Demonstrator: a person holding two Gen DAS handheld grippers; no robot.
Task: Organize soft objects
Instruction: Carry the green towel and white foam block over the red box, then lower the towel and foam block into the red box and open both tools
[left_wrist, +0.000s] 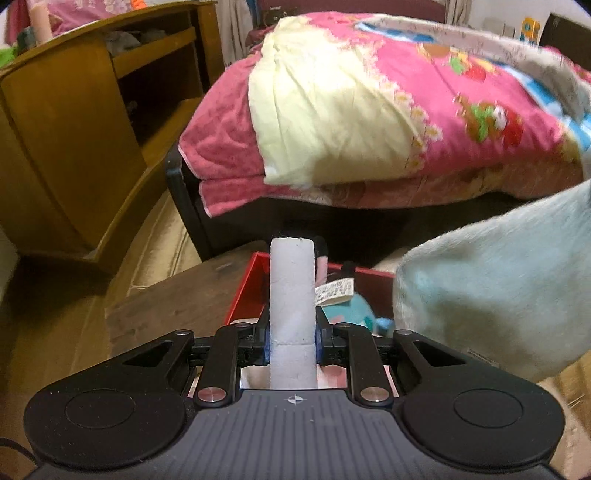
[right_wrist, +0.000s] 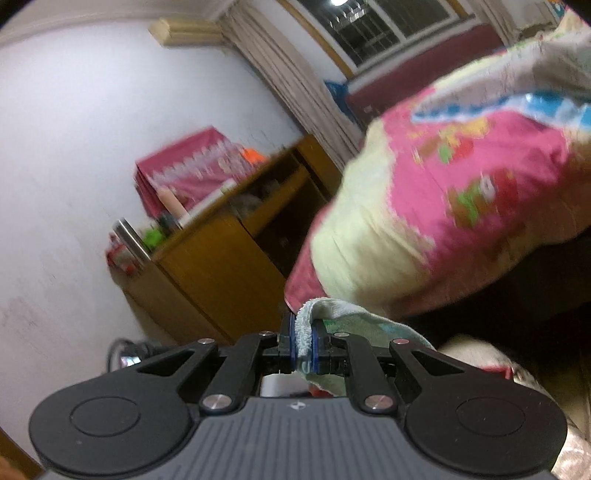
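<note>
In the left wrist view my left gripper (left_wrist: 293, 332) is shut on a white foam block (left_wrist: 293, 288) that stands up between the blue pads. Below it lies a red box (left_wrist: 249, 280) holding a teal plush toy (left_wrist: 351, 310) with a white tag and a black-and-pink plush (left_wrist: 322, 253), mostly hidden behind the block. A pale blue fluffy cloth (left_wrist: 498, 295) hangs at the right, over the box's right side. In the blurred right wrist view my right gripper (right_wrist: 303, 341) is shut on a fold of a pale green towel (right_wrist: 354, 325), which drapes to the right.
A bed with a pink cartoon quilt (left_wrist: 424, 92) and yellow lining rises behind the box on a dark frame (left_wrist: 188, 218). A wooden cabinet (left_wrist: 74, 147) with open shelves stands at the left. The box rests on a dark wooden surface (left_wrist: 177, 302).
</note>
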